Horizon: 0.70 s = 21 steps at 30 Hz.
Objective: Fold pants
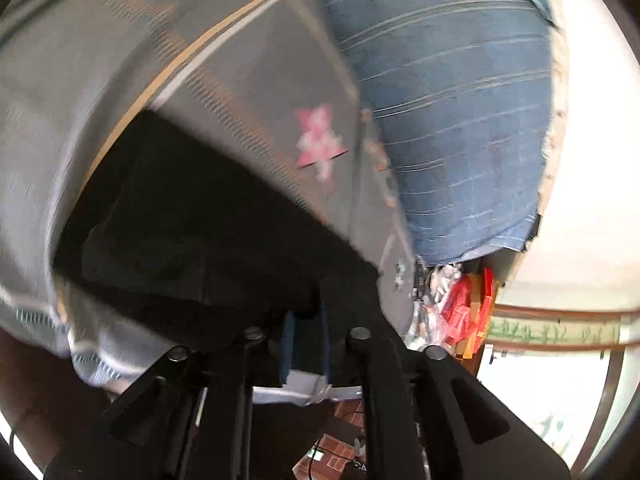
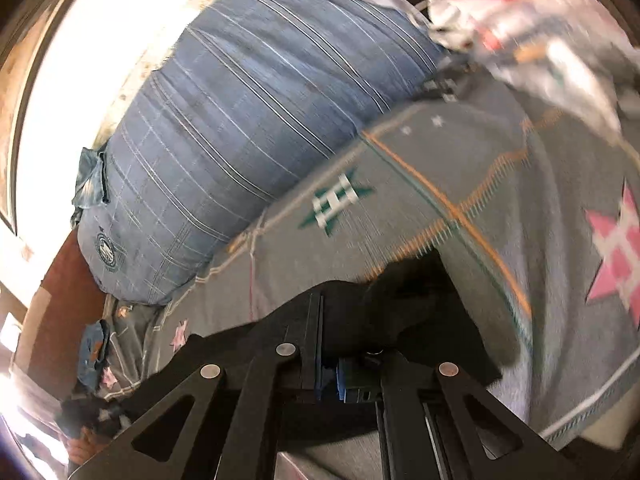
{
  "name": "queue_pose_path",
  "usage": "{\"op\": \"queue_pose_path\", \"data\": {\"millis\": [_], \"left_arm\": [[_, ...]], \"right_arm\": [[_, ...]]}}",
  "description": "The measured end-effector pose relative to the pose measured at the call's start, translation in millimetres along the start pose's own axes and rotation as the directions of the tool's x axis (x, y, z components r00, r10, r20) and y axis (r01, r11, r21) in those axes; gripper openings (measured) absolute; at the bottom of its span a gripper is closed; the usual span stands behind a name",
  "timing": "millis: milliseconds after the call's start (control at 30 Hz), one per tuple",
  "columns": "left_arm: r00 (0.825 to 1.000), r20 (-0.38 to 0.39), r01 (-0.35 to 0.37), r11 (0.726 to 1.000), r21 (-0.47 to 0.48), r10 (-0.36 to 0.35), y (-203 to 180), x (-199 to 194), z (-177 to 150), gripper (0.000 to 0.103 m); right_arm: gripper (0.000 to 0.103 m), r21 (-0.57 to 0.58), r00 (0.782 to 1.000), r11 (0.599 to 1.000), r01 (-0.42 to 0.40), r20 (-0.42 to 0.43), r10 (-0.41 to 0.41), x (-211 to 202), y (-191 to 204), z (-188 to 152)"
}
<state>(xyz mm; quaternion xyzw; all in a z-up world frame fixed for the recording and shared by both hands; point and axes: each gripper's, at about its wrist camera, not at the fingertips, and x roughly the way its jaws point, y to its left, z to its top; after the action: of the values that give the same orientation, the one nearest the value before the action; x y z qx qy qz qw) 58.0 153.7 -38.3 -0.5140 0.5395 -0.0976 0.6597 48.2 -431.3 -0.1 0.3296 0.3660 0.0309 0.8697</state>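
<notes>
The left gripper (image 1: 306, 320) is clenched on an edge of the black pants (image 1: 192, 216), and the right gripper (image 2: 340, 360) is clamped on another part of the same pants (image 2: 416, 300). The dark cloth spreads from both jaws over a grey blanket (image 2: 400, 184) with pink and green stars. Beside the blanket lies a big blue striped pillow (image 1: 452, 120). The pictures are blurred.

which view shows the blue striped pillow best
The right wrist view: the blue striped pillow shows nearly end to end, with its round emblem. The left wrist view shows only part of it, cut off at the top edge.
</notes>
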Motion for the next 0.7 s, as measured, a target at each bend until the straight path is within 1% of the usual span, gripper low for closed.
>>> {"op": "queue_pose_path", "data": {"millis": [67, 100, 167, 200, 233, 267, 300, 333, 367, 400, 433, 467, 500, 567, 600, 633, 667, 700], "left_arm": [[1.000, -0.004, -0.015, 1.000, -0.020, 0.015, 11, 1, -4, 0.024], [1.000, 0.003, -0.023, 0.999, -0.030, 0.023, 15, 1, -4, 0.028], [1.000, 0.026, -0.012, 0.998, -0.053, 0.013, 21, -2, -5, 0.050], [0.999, 0.035, -0.005, 0.998, -0.066, 0.008, 23, -3, -5, 0.055], [0.999, 0.040, -0.006, 0.997, -0.079, 0.009, 25, -2, -5, 0.067], [0.999, 0.038, -0.010, 0.996, -0.087, 0.013, 25, 1, -3, 0.074], [0.999, 0.028, -0.016, 0.995, -0.101, 0.019, 26, 6, -2, 0.074], [1.000, 0.009, -0.012, 0.993, -0.116, 0.014, 28, 12, 0, 0.073], [1.000, -0.011, -0.007, 0.992, -0.127, 0.006, 29, 18, 2, 0.064], [1.000, -0.028, -0.002, 0.991, -0.137, -0.002, 30, 23, 4, 0.051], [0.999, -0.049, 0.011, 0.990, -0.141, -0.019, 28, 27, 10, 0.017], [0.998, -0.063, 0.020, 0.991, -0.134, -0.029, 23, 30, 16, 0.004], [0.998, -0.058, 0.014, 0.993, -0.121, -0.021, 15, 28, 22, 0.004], [1.000, -0.006, 0.030, 0.998, -0.051, -0.031, -14, 15, 33, 0.004], [0.999, 0.019, 0.043, 0.999, -0.001, -0.043, -31, 6, 34, 0.004], [0.998, 0.050, 0.037, 0.996, 0.080, -0.041, -51, -4, 31, 0.004], [0.997, 0.082, 0.001, 0.986, 0.165, -0.014, -68, -13, 24, 0.004], [0.995, 0.100, -0.041, 0.972, 0.230, 0.018, -79, -19, 15, 0.005]], "right_arm": [[0.004, 0.007, 1.000, 1.000, 0.000, -0.003, 0.000, 1, -6, -5], [0.004, 0.009, 1.000, 1.000, 0.001, -0.006, -0.001, 1, -7, -7], [0.004, 0.012, 1.000, 1.000, 0.000, -0.012, 0.000, 1, -10, -8], [0.004, 0.012, 1.000, 1.000, -0.001, -0.015, 0.001, 1, -11, -9], [0.004, 0.010, 1.000, 1.000, -0.001, -0.015, 0.001, 1, -11, -9], [0.004, 0.007, 1.000, 1.000, -0.001, -0.017, 0.001, 1, -11, -9], [0.004, 0.004, 1.000, 1.000, 0.002, -0.020, -0.002, 1, -11, -8], [0.004, -0.001, 1.000, 1.000, 0.009, -0.022, -0.009, 2, -11, -8], [0.004, -0.005, 1.000, 1.000, 0.014, -0.023, -0.014, 3, -10, -8], [0.004, -0.010, 1.000, 1.000, 0.016, -0.024, -0.016, 4, -9, -7], [0.004, -0.013, 1.000, 1.000, 0.018, -0.025, -0.019, 6, -7, -6], [0.004, -0.015, 0.999, 1.000, 0.021, -0.025, -0.022, 8, -6, -3], [0.004, -0.017, 0.999, 1.000, 0.019, -0.026, -0.019, 10, -4, 3], [0.004, -0.011, 1.000, 1.000, -0.007, -0.009, 0.007, 9, 3, 17], [0.004, -0.010, 0.999, 0.999, -0.043, 0.027, 0.043, 2, 10, 26], [0.004, -0.024, 0.997, 0.998, -0.063, 0.052, 0.064, -5, 15, 31], [0.004, -0.053, 0.994, 0.997, -0.064, 0.083, 0.069, -14, 21, 34], [0.004, -0.068, 0.993, 0.996, -0.056, 0.096, 0.062, -20, 22, 34]]}}
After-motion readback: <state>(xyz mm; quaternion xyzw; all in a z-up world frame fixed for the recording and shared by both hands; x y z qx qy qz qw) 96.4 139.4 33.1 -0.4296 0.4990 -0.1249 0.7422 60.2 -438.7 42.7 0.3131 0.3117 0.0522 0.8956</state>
